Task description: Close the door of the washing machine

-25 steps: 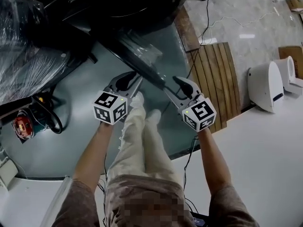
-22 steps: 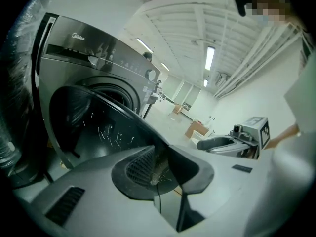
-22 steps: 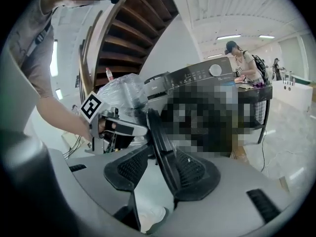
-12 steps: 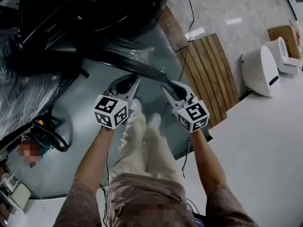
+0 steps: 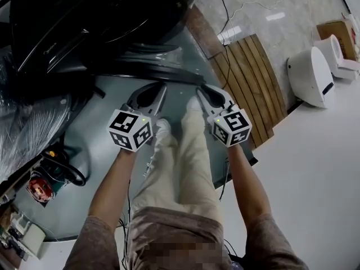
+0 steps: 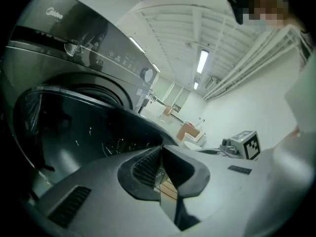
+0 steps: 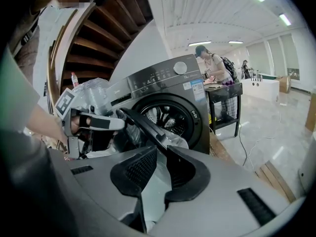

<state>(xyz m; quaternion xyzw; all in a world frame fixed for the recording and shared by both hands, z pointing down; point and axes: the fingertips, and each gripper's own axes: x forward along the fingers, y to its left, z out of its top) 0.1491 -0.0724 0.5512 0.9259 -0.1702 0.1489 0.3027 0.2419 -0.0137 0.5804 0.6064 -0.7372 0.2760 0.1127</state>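
Both sets of jaws just been closing, nothing betw. them: left gripper (image 5: 163,86) tips meet, right gripper (image 5: 198,89) slightly apart, each near washer door (image 5: 157,73).

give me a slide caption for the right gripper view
Open door of the washer ahead of the right gripper, whose empty jaws have just been closing

The jaws of the right gripper (image 7: 160,150) have just been closing; they stand slightly apart, with nothing between them. Just beyond their tips is the near edge of the open door (image 7: 142,124) of the washing machine (image 7: 170,83).
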